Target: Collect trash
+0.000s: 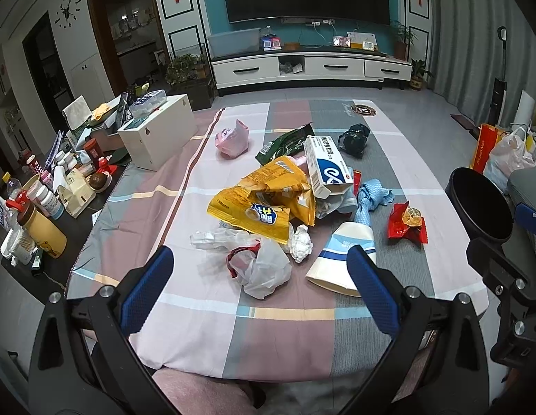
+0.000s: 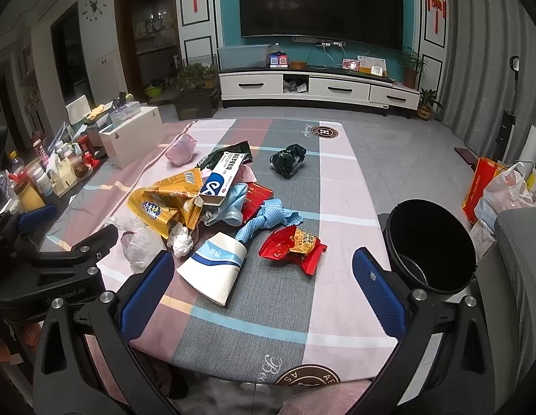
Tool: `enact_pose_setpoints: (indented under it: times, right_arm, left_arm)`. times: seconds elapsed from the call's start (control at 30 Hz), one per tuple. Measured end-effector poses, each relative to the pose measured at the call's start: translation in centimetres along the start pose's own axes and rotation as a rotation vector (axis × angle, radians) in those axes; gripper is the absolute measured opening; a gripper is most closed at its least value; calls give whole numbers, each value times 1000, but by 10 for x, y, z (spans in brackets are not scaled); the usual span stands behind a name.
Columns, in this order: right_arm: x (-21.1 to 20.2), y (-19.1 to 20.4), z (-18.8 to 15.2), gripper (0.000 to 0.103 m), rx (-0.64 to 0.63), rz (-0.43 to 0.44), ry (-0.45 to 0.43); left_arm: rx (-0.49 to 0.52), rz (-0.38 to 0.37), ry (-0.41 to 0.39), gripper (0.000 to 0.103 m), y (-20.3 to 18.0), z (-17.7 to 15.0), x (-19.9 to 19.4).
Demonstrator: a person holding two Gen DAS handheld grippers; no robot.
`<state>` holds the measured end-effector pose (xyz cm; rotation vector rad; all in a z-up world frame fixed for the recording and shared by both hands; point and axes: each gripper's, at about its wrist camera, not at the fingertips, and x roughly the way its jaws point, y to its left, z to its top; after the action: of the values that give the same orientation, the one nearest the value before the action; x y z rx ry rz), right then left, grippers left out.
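Note:
Trash lies in a heap on the checked tablecloth (image 1: 205, 311): a yellow chip bag (image 1: 264, 200), a white and blue box (image 1: 326, 162), a clear plastic bag (image 1: 257, 266), a crushed paper cup (image 1: 340, 259), a red wrapper (image 1: 406, 224), a blue cloth (image 1: 371, 200). My left gripper (image 1: 259, 269) is open above the near edge, in front of the plastic bag. My right gripper (image 2: 262, 273) is open, in front of the paper cup (image 2: 216, 269) and red wrapper (image 2: 292, 245). A black bin (image 2: 430, 245) stands at the table's right edge.
A pink bag (image 1: 233, 138), a green wrapper (image 1: 285, 141) and a black bag (image 1: 354, 138) lie farther back. A white box (image 1: 157, 135) and many bottles and jars (image 1: 43, 204) crowd the left side. Shopping bags (image 2: 492, 190) stand on the floor at right.

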<state>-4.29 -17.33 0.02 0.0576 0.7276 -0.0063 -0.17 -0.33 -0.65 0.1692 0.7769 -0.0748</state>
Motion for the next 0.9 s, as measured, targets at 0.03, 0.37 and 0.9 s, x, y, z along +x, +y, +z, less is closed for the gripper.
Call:
enact_pose_setpoints:
  times: [0.03, 0.37, 0.9]
  right_arm:
    - [4, 2, -4, 101, -3, -1, -1]
    - [8, 2, -6, 101, 2, -1, -2]
    - [16, -4, -8, 101, 3, -10, 10]
  left_arm:
    - [1, -5, 4, 100, 2, -1, 3]
    - [0, -9, 15, 100, 3, -2, 5]
    - [11, -20, 45, 100, 1, -5, 10]
